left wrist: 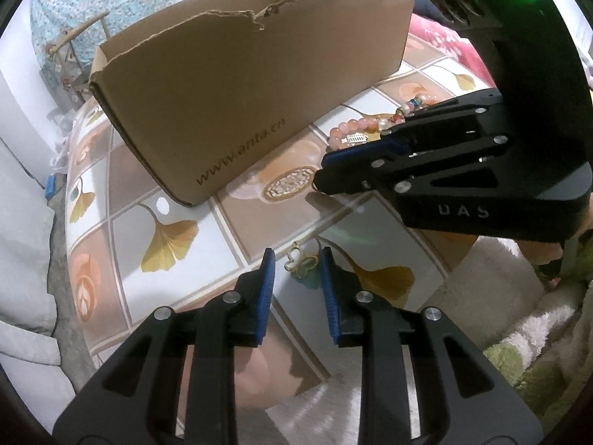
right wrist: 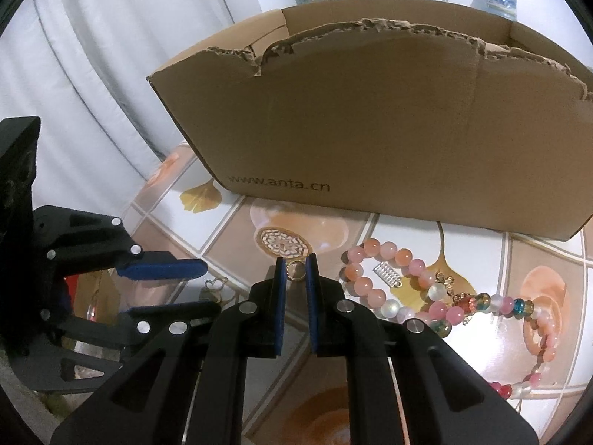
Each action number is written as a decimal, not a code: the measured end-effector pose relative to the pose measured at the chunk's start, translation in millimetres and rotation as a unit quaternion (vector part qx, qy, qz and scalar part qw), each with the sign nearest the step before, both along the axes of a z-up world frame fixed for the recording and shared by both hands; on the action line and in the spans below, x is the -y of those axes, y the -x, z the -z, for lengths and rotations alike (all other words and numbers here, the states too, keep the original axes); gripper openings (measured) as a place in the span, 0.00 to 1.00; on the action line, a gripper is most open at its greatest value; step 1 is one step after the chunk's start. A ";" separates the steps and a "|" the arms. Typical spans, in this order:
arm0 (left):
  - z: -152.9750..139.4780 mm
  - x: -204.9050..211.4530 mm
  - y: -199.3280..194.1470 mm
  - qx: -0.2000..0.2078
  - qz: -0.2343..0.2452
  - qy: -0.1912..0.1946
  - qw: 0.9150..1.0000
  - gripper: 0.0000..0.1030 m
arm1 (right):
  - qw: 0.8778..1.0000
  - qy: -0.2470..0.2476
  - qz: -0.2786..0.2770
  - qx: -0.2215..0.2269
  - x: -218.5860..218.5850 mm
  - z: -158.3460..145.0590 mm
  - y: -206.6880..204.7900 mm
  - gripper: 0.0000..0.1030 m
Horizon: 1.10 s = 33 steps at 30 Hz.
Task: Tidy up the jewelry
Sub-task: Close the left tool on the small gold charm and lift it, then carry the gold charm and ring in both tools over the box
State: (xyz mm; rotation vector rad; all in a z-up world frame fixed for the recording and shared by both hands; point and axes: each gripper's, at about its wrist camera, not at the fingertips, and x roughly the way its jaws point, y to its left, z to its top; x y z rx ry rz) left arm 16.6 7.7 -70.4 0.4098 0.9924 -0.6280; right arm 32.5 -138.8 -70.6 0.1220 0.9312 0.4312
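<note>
Right gripper [right wrist: 296, 265] pinches a small gold ring [right wrist: 295, 270] between its pads just above the tablecloth [left wrist: 229, 215], near the cardboard box [right wrist: 370, 129] — left gripper [left wrist: 296, 265] hangs open over a gold charm [left wrist: 301, 261], beaded bracelets [right wrist: 385, 278] lying right.

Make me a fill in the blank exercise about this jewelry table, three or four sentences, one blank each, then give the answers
1. The right gripper is shut on a small gold ____.
2. The printed web address is on the side of the cardboard ____.
3. The round beads of the bracelet beside the right gripper are mostly ____.
4. The tablecloth is printed with golden ginkgo ____.

Missing words: ring; box; pink; leaves
</note>
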 end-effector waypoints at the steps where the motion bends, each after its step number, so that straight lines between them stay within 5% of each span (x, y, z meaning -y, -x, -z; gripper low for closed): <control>1: -0.3 -0.8 -0.6 0.000 0.000 0.002 1.000 0.23 | 1.000 -0.001 0.000 0.000 0.3 0.0 -0.4 0.10; 8: 0.7 0.6 2.3 0.004 0.011 0.006 1.000 0.15 | 1.000 -0.006 0.001 -0.001 4.2 1.0 -2.1 0.10; 33: -22.4 -0.7 18.7 0.059 -0.004 0.011 0.998 0.15 | 0.999 -0.013 0.005 0.031 3.0 -15.7 13.0 0.10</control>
